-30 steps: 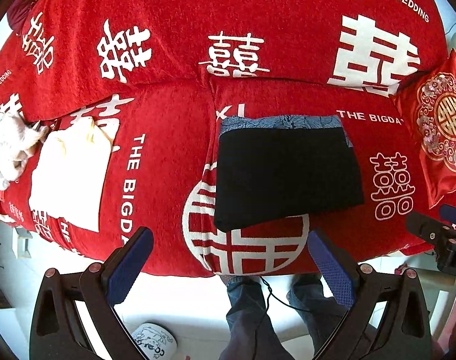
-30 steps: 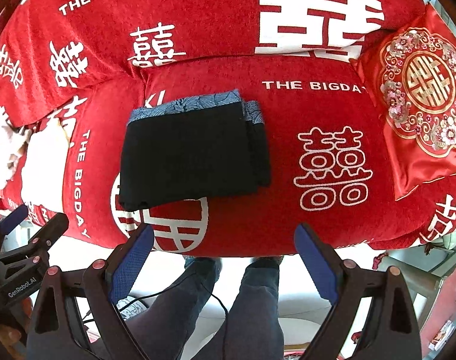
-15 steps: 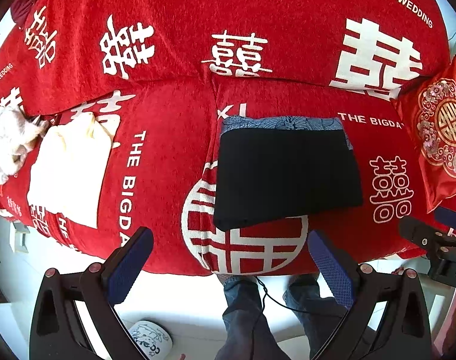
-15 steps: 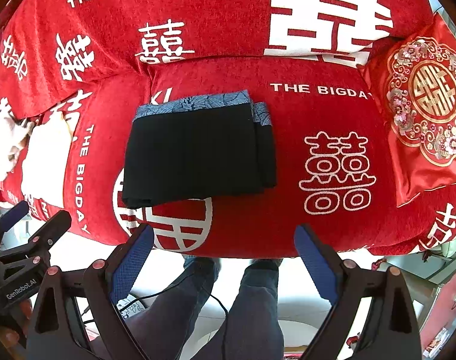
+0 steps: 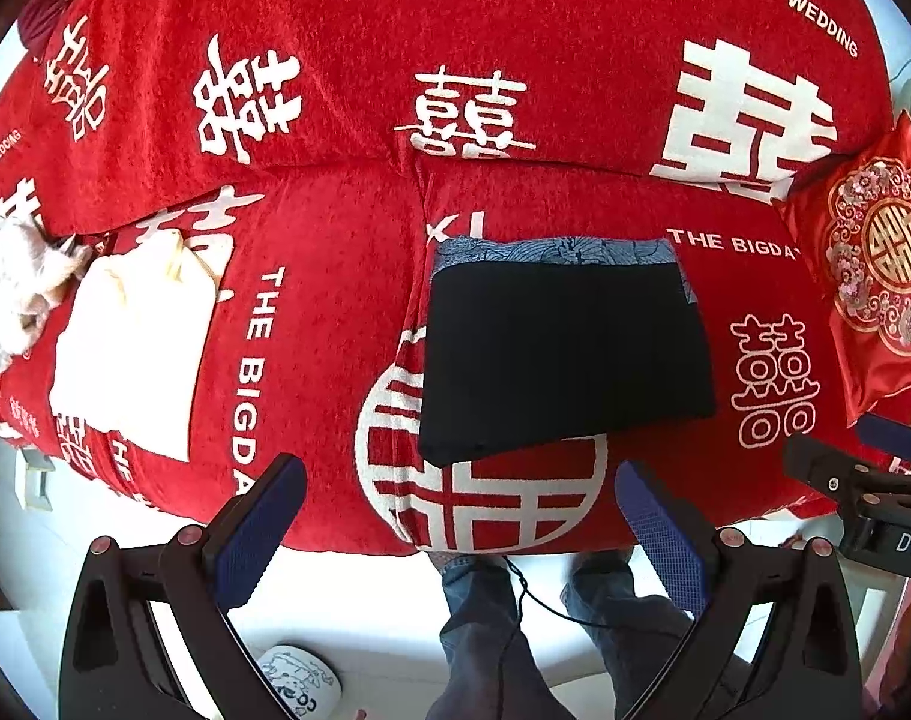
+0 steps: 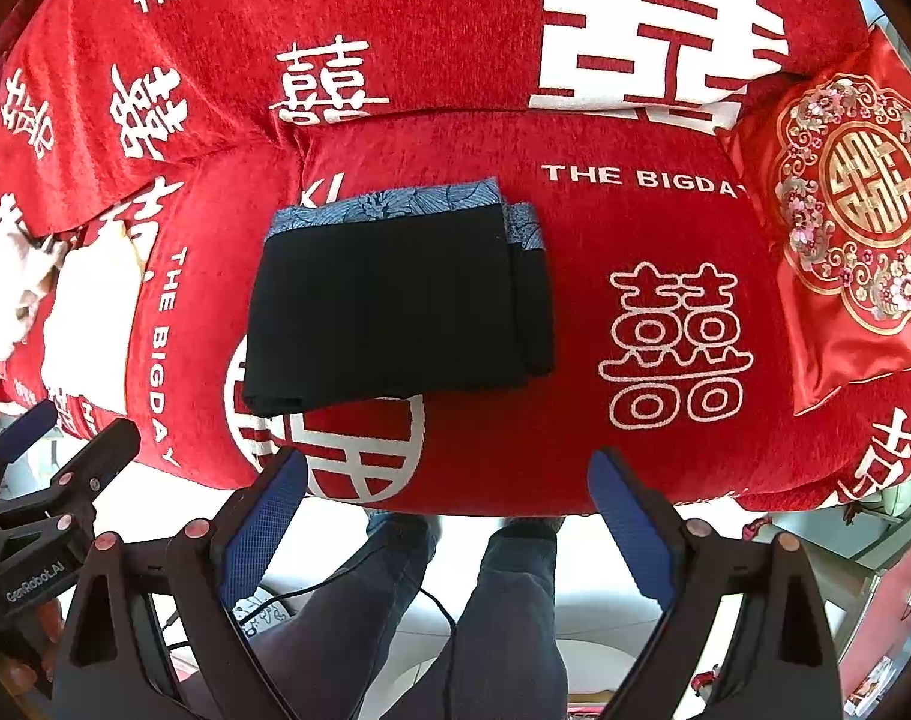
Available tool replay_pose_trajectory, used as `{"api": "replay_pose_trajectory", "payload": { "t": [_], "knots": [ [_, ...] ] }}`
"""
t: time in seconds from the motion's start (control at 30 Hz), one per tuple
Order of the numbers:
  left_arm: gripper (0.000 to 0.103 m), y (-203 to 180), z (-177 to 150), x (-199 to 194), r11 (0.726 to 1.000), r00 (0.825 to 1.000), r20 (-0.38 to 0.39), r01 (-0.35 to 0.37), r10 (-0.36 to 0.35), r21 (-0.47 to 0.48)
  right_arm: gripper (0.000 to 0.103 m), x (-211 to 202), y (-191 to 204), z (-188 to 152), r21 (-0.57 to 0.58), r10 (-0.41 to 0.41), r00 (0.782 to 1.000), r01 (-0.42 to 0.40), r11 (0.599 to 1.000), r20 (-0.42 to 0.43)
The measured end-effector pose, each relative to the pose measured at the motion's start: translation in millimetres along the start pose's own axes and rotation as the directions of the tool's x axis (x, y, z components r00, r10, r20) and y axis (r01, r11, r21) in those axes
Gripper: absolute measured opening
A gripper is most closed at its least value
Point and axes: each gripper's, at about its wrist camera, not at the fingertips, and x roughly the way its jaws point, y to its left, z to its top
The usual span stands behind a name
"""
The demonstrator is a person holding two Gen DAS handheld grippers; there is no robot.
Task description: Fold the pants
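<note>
Left wrist view: my left claw [image 5: 458, 531] spread wide, empty, hovering off sofa [image 5: 335, 324] front edge. Pants [image 5: 566, 354] lie folded flat on seat cushion, patterned waistband at far side. White garment [image 5: 128, 354] well apart at left.

Right wrist view: right claw [image 6: 446, 519] also spread, empty. Fold looks finished to me; I'd only square offset right edge, pressing lightly, not dragging stack.

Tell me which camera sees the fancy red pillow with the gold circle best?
The right wrist view shows it best: the embroidered pillow sits almost whole at the sofa's right end, gold emblem and flower ring clear. In the left wrist view the same pillow is squeezed against the picture's edge, partly cut off and smaller.
</note>
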Motion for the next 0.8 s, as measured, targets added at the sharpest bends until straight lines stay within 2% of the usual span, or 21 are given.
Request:
{"api": "replay_pose_trajectory", "payload": {
  "t": [0.67,0.8],
  "knots": [
    [0.103,1.8,0.5,1.3,1.0,1.0,-0.006,0.002,-0.003,-0.015,0.096,1.0,1.1,0.4,0.0,0.0,1.0,0.0,1.0,-0.002],
    [0.103,1.7,-0.5,0.9,0.999,1.0,-0.006,0.016,-0.016,-0.043,0.096,0.9,0.8,0.3,0.001,0.0,1.0,0.0,1.0,-0.001]
  ]
}}
